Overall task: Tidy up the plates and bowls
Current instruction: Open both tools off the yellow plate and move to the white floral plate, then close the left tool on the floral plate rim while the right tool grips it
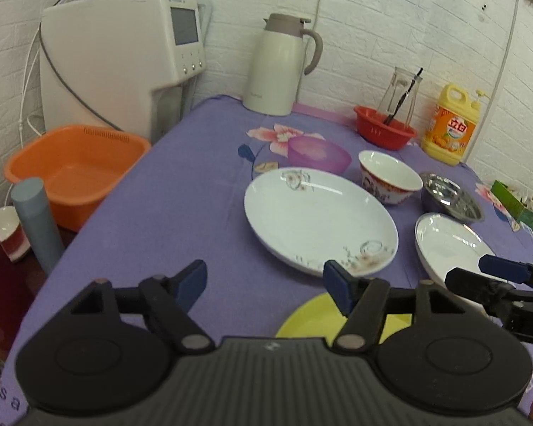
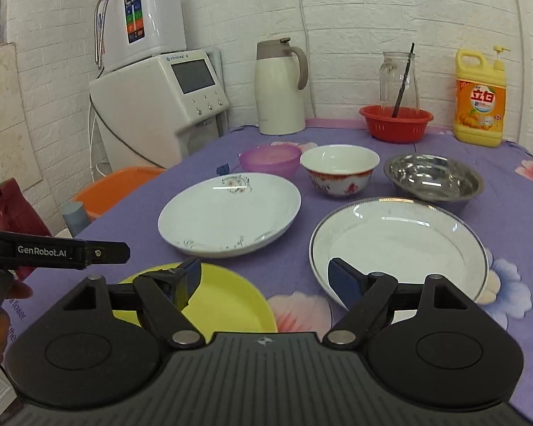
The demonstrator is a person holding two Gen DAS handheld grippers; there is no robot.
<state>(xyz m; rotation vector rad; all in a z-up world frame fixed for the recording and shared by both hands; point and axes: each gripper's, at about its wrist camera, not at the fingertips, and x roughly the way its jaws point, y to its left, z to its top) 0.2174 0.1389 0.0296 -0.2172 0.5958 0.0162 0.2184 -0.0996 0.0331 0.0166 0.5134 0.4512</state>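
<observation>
both sets of fingers are held apart with nothing between them: the left gripper [image 1: 266,284] over the table [image 1: 160,220], the right gripper [image 2: 263,280] beside it; nearest, a yellow plate [image 2: 227,301] is seen lying flat; just beyond, a flowered white plate [image 2: 231,213] and a silver-rimmed plate [image 2: 401,245] are set side by side, apart; behind these, a purple bowl [image 2: 270,159], a red-patterned bowl [image 2: 339,168] and a steel bowl [image 2: 433,177] are lined up; farthest, a thermos jug [image 2: 279,88], a red basket [image 2: 396,122] and a detergent bottle [image 2: 479,99] are seen by the wall.
</observation>
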